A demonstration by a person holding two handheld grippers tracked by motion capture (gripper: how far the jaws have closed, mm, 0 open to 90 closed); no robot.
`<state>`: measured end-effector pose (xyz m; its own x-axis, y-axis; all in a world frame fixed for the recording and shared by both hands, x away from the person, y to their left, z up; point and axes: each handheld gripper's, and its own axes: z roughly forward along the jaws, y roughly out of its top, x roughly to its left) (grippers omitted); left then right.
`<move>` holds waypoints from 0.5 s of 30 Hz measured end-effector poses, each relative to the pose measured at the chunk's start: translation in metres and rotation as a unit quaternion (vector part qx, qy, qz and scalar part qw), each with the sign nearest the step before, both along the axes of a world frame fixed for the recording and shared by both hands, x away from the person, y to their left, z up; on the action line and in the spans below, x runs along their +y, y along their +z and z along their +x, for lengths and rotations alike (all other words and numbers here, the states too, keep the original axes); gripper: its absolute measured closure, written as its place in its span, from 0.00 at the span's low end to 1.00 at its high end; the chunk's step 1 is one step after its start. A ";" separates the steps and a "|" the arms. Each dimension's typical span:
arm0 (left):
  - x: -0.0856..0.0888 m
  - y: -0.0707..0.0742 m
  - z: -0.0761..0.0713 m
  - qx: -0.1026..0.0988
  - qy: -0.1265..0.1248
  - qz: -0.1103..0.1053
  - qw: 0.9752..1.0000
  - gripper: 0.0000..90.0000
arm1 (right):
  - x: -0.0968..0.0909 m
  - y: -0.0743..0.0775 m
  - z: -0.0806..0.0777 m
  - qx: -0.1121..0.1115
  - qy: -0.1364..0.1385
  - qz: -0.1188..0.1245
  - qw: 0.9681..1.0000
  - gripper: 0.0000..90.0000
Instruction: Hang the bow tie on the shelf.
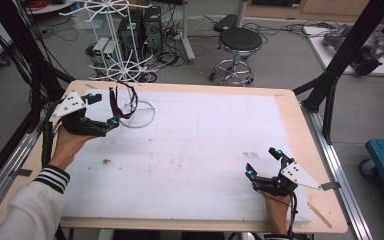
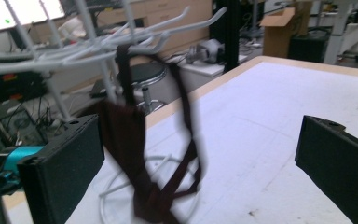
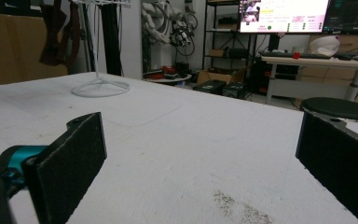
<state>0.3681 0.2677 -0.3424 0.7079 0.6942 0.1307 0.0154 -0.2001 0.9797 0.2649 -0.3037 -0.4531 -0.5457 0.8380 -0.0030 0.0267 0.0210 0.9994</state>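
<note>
From above, a wooden table (image 1: pixel 300 125) covered by a white foam mat (image 1: pixel 195 150) stretches away from a person whose forearms enter from the bottom edge. At the far left corner of the mat stands a white wire rack (image 1: pixel 115 50) on a ring base, and a dark maroon strap (image 1: pixel 125 102) hangs from one of its arms, dangling just above the base. The left gripper (image 1: pixel 103 111), held in a hand with a striped cuff, sits just beside the strap with its jaws spread apart and nothing between them. The right gripper (image 1: pixel 264 163) rests near the table's near right corner, well apart from the rack, jaws also spread and empty. A black round stool (image 1: pixel 239 42) stands on the floor beyond the table. In the left gripper view, the strap (image 2: pixel 135 154) hangs blurred in front of the two parted black jaws, looped over a rack (image 2: pixel 98 42) arm, closer to the left jaw. In the right gripper view, the jaws stand wide apart over bare mat (image 3: pixel 182 154), and the rack's base (image 3: pixel 100 87) and the hanging strap (image 3: pixel 58 32) show far off at upper left.
</note>
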 end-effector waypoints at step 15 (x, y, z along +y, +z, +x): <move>0.027 -0.044 -0.058 -0.006 -0.030 -0.017 0.999 0.02 | 0.000 0.000 -0.001 -0.002 -0.005 0.000 1.000 0.01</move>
<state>0.3098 0.2947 -0.3863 0.7475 0.6540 0.1167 -0.0078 -0.1671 0.9859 0.2642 -0.3035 -0.4533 -0.5376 0.8432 -0.0059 0.0222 0.0212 0.9995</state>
